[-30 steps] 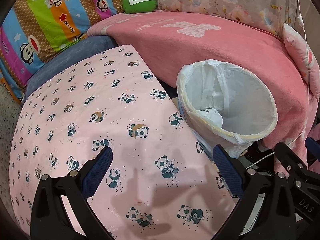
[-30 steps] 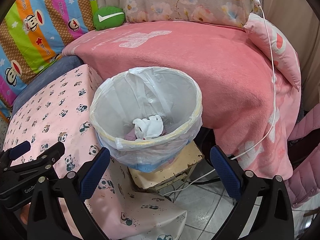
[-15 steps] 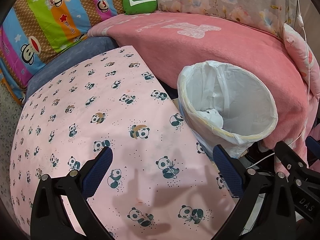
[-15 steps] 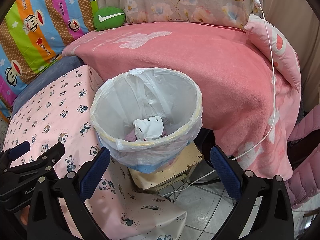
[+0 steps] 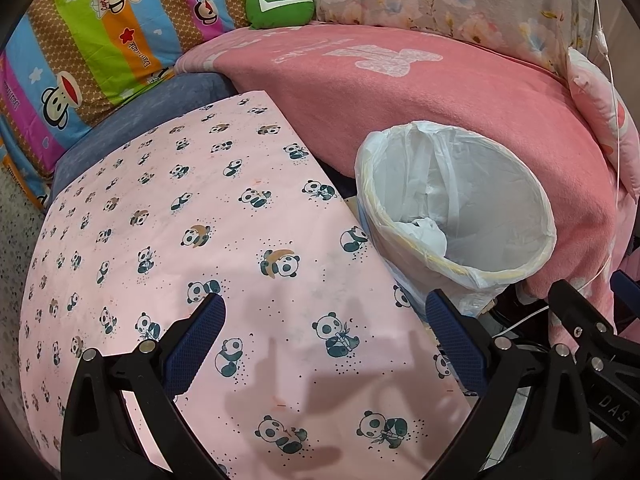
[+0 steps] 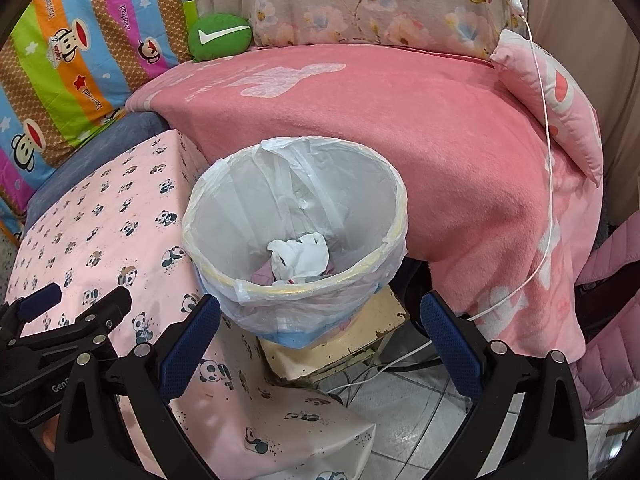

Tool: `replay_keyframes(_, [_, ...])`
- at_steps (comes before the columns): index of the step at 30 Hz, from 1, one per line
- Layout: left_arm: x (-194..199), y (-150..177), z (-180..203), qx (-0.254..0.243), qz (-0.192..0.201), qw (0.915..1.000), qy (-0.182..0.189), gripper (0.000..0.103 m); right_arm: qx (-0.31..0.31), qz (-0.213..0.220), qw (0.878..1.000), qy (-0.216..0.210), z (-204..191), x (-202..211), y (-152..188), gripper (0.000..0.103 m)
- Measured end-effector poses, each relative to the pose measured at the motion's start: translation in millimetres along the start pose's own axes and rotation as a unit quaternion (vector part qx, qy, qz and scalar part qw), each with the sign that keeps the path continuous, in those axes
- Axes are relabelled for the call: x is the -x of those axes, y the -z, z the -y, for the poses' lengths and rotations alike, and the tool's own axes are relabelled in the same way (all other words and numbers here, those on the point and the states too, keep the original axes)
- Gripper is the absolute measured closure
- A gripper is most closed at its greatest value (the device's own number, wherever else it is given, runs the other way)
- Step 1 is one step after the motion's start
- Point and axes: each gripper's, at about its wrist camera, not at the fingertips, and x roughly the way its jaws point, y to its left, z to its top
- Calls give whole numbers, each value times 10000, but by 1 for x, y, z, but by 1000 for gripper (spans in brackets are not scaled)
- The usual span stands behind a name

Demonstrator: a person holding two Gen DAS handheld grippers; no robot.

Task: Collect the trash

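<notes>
A round bin lined with a white plastic bag [image 6: 396, 216] [image 5: 544, 236] stands on a small cream stool beside the table. Crumpled white paper trash [image 6: 300, 258] [image 5: 424, 234] lies at its bottom, over something pink. My right gripper [image 6: 320, 316] is open and empty, hovering just in front of the bin's near rim. My left gripper [image 5: 324, 316] is open and empty over the pink panda-print tablecloth [image 5: 160, 216] [image 6: 100, 224], with the bin to its right. Each gripper's black frame shows at the edge of the other's view.
A sofa draped with a pink blanket [image 6: 400, 120] runs behind the bin, with a green cushion [image 6: 220, 36], a striped monkey-print pillow [image 5: 80, 40] and a pink pillow [image 6: 560, 112]. A white cable [image 6: 548, 200] hangs down to the tiled floor [image 6: 420, 420].
Both views have shifted only slightly; the left gripper has drifted a little nearer the table. Jaws stay open and the trash in the bin has not moved.
</notes>
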Motion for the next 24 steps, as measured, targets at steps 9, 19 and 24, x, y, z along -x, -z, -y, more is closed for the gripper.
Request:
replay_keyframes(9, [0,0,0,-3,-2,10000,3,7,5,7,10000,-3,-1,1,-1,5])
replay_keyframes(19, [0,-1,2,-42,7,10000,-5,7,8,14,10000,-3,-4,1,-4,5])
replay_keyframes(24, [0,-1,2,-44,9,10000,-7,7,11,13,10000,-5,-6,1,-6,5])
